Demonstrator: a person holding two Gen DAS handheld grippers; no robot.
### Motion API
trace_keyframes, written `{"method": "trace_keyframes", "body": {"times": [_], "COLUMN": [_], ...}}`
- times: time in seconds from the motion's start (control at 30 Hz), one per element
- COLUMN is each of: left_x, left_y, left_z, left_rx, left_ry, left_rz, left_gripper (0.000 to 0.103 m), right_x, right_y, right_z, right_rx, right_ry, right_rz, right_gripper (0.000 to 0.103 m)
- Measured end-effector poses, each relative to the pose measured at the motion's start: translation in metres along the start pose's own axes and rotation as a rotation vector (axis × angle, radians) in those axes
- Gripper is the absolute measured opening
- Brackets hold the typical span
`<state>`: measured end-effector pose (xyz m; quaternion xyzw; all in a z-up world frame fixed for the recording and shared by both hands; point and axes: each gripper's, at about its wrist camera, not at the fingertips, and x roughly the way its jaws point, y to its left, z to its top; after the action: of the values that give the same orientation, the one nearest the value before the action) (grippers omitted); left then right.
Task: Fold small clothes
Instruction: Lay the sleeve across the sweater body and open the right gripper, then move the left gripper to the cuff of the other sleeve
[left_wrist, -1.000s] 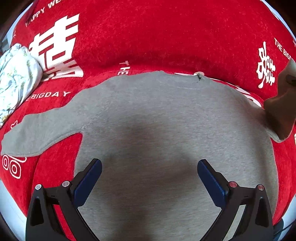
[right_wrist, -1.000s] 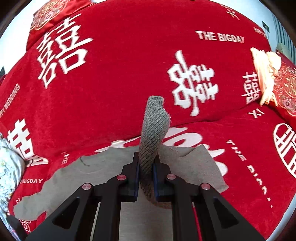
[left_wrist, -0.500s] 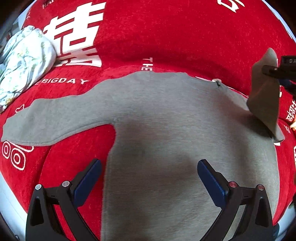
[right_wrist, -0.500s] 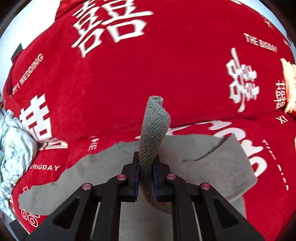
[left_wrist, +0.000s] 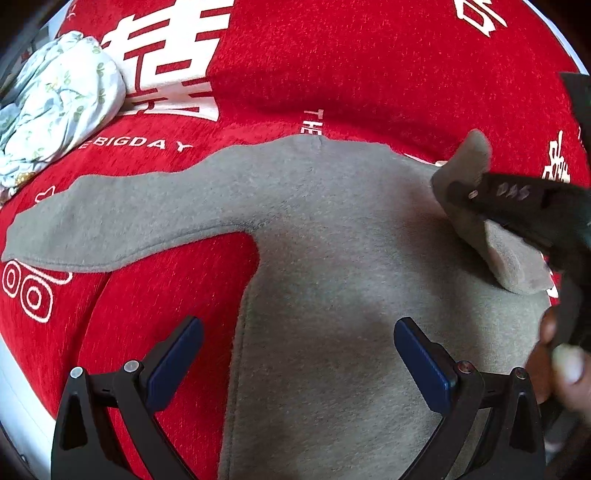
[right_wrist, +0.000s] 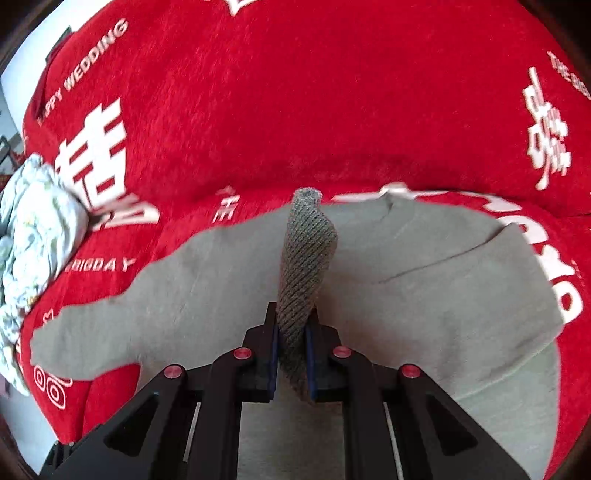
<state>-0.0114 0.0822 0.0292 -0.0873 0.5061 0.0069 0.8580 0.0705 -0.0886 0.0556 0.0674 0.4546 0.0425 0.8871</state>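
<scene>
One sleeve cuff (right_wrist: 304, 273) of the grey sweatshirt (left_wrist: 332, 295) is clamped in the right gripper (right_wrist: 291, 354) at frame centre. The left gripper (left_wrist: 295, 354) hangs wide open, seemingly just above the sweatshirt's body.

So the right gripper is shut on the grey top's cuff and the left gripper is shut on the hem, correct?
Not quite. The left gripper is open, hovering over the grey top and gripping nothing, as the left wrist view shows. The right gripper is indeed shut on the cuff.

Grey sweater (left_wrist: 332, 295), white-lettered red cover (left_wrist: 369, 74)
</scene>
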Motion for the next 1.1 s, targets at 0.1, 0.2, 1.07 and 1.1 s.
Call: {"method": "trace_keyframes", "body": {"times": [0.1, 0.2, 1.07, 1.1], "left_x": [-0.001, 0.001, 0.020, 0.028], "left_y": [0.004, 0.009, -0.127, -0.140], "left_z": [-0.002, -0.003, 0.040, 0.044], "left_rx": [-0.010, -0.022, 0.119, 0.136], "left_ry": [-0.002, 0.004, 0.023, 0.037], "left_rz": [0.006, 0.018, -0.092, -0.090], "left_gripper": [0.103, 0.103, 0.103, 0.103], "right_x": [0.010, 0.015, -0.001, 0.004], "right_y": [0.009, 0.012, -0.188, -0.194], "right_z": [-0.007, -0.011, -0.020, -0.024], "right_rx": [-0.020, -0.028, 0.105, 0.107], "right_ry": [0.025, 0.039, -0.005, 0.010], "right_rz": [0.017, 0.033, -0.242, -0.240], "right_gripper": [0.013, 0.013, 0.077, 0.077]}}
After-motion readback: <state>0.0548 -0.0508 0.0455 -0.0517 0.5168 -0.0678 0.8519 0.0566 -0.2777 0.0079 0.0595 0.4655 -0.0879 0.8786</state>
